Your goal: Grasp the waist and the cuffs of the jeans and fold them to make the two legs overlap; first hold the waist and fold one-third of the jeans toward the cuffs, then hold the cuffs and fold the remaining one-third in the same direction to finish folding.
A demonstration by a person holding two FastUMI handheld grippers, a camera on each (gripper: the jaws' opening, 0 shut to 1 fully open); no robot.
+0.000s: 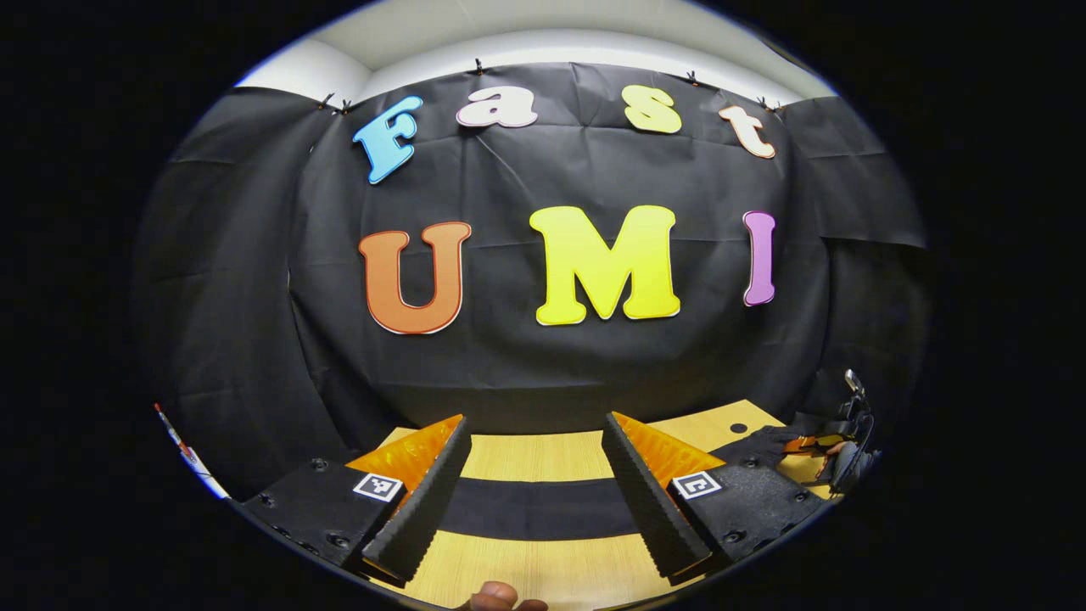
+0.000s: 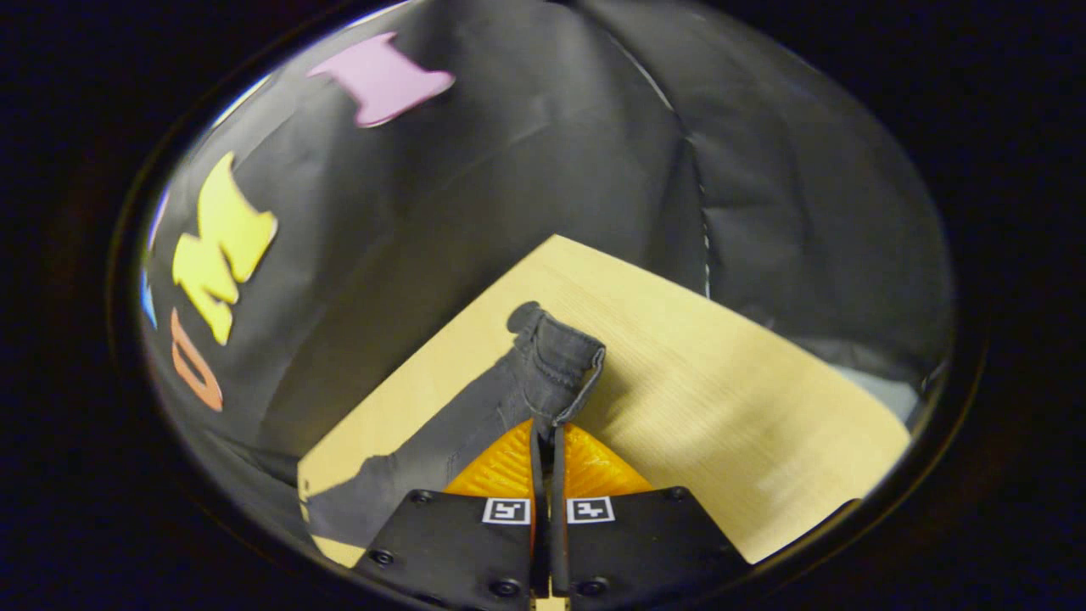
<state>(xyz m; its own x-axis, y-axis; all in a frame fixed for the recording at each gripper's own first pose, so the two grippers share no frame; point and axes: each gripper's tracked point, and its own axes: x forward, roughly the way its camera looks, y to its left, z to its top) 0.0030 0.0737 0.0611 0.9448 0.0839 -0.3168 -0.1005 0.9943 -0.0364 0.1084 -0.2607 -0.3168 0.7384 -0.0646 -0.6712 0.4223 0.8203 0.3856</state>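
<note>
The dark jeans (image 2: 458,433) lie stretched over the light wooden table (image 2: 721,382), running from the lower left toward the middle. My right gripper (image 2: 547,427) is shut on a hemmed end of them, and that end (image 2: 556,361) stands bunched up above the fingertips. In the left gripper view the jeans (image 1: 534,507) cross the table (image 1: 543,458) as a dark band just beyond my left gripper (image 1: 534,422). That gripper is open and holds nothing. Far right in the same view is the right gripper (image 1: 848,441), with dark cloth at it.
The booth's black cloth wall (image 1: 543,365) rises right behind the table's far edge. A round hole (image 1: 738,428) sits in the tabletop near the back right. A person's fingertip (image 1: 501,596) shows at the bottom edge. Bare wood (image 2: 764,441) lies right of the jeans.
</note>
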